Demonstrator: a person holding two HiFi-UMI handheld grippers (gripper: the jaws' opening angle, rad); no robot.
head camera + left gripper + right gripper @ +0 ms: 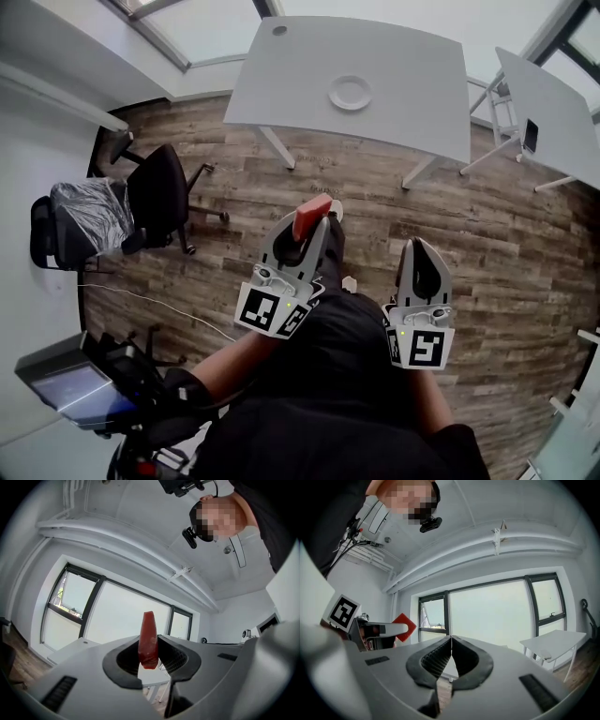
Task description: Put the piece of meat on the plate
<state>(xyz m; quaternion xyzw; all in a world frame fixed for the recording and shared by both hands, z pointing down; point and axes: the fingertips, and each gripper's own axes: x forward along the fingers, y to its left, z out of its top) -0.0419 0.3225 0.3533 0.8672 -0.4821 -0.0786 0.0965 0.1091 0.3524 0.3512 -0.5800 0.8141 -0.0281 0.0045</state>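
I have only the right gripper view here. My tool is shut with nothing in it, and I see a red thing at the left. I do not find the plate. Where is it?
Observer: The head view shows the plate on the grey table ahead, across the wooden floor. Nothing lies on it.
Operator: And the red thing at my left, what is it?
Observer: It is the piece of meat. It stands upright between the jaws of the left tool, which are shut on it.
Operator: Does any furniture stand between the tools and the table?
Observer: No. The black chair stands off to the left, beside that path, not in it.
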